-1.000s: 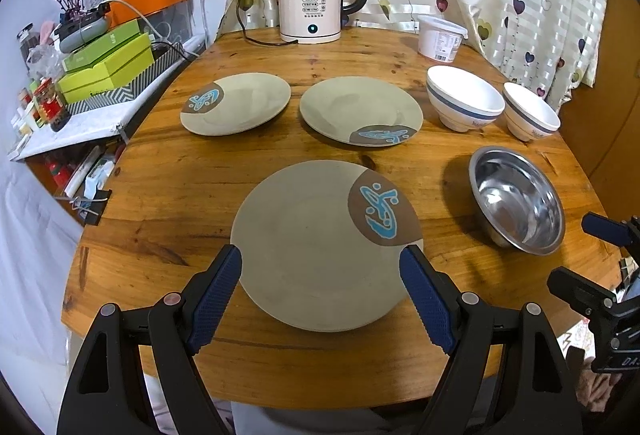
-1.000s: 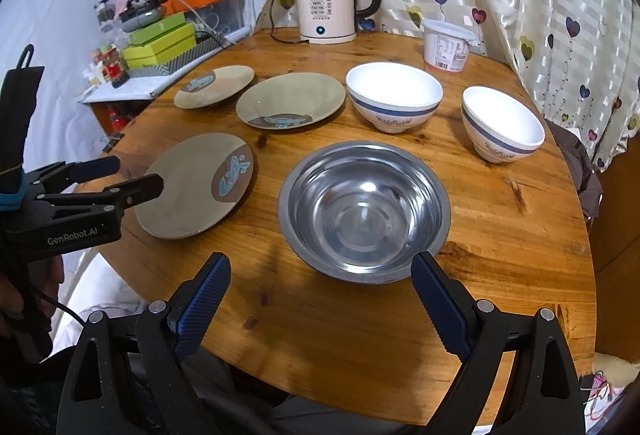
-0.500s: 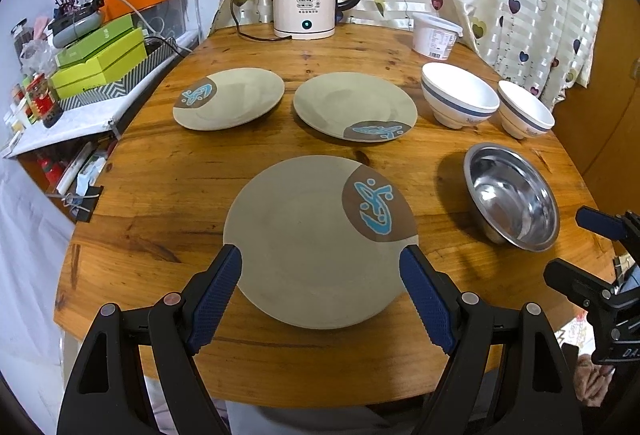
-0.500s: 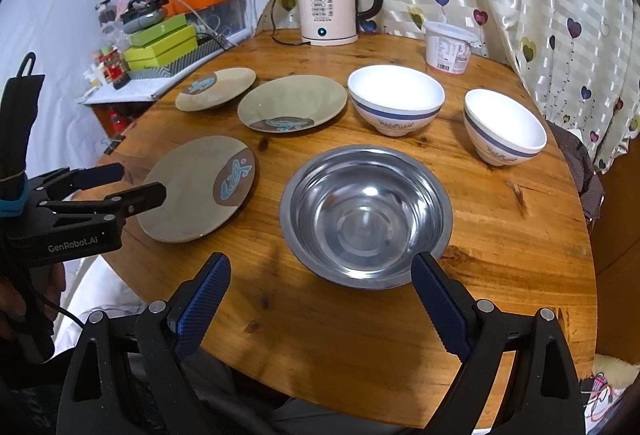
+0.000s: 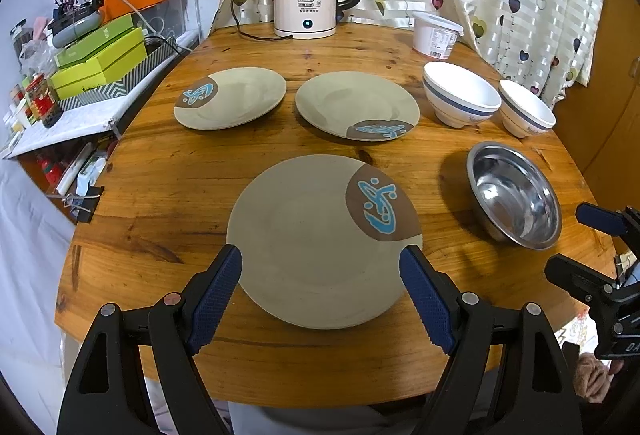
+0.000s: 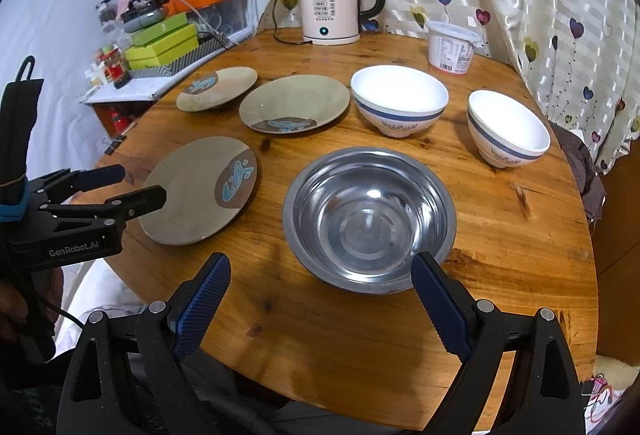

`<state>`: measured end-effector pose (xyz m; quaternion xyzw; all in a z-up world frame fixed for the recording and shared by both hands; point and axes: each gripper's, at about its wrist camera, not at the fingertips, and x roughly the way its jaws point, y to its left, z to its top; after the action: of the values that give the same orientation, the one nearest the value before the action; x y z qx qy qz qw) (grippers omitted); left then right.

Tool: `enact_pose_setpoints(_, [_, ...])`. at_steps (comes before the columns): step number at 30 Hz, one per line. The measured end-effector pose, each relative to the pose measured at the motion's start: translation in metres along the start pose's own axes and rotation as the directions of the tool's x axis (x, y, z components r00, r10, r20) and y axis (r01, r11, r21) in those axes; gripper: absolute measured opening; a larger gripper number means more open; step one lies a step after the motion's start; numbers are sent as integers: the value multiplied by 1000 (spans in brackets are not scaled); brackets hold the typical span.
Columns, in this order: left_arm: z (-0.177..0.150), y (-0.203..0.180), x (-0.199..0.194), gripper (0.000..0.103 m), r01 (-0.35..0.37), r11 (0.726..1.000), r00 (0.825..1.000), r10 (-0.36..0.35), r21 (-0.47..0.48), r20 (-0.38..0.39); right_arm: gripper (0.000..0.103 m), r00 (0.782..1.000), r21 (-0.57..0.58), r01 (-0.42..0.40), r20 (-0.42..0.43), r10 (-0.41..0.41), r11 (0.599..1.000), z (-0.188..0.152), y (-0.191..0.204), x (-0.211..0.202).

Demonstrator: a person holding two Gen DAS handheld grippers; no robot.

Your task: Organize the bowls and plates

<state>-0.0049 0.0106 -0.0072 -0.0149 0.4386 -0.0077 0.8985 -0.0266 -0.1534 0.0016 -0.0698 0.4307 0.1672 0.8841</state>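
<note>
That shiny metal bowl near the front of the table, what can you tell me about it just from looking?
The round stainless-steel bowl looks like polished metal, with a flat rolled rim and a mirror-bright, empty inside. It stands upright on the round wooden table, apart from the other dishes. The right gripper hangs open at its near edge; whether it touches the rim is unclear.

Bare table [image 5: 172, 195] lies at left centre of the left wrist frame, clear up to the near plate [image 5: 316, 247]. Two far plates [image 5: 232, 97] [image 5: 356, 105] sit just apart at upper centre, leaving a narrow gap. The steel bowl [image 6: 368, 215] fills the centre of the right wrist frame; bare wood lies to its right. Two white bowls [image 6: 400, 105] [image 6: 508, 127] stand apart at upper right. A kettle [image 6: 332, 7] and tub [image 6: 450, 47] block the top edge
</note>
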Motion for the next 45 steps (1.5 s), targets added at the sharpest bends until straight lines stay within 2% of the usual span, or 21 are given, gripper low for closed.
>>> enact_pose_setpoints(45, [1,2,4,82,-23,1000,1000,23,-6,-4,92,1000,1,-2,-5,2,1000,4,1,4])
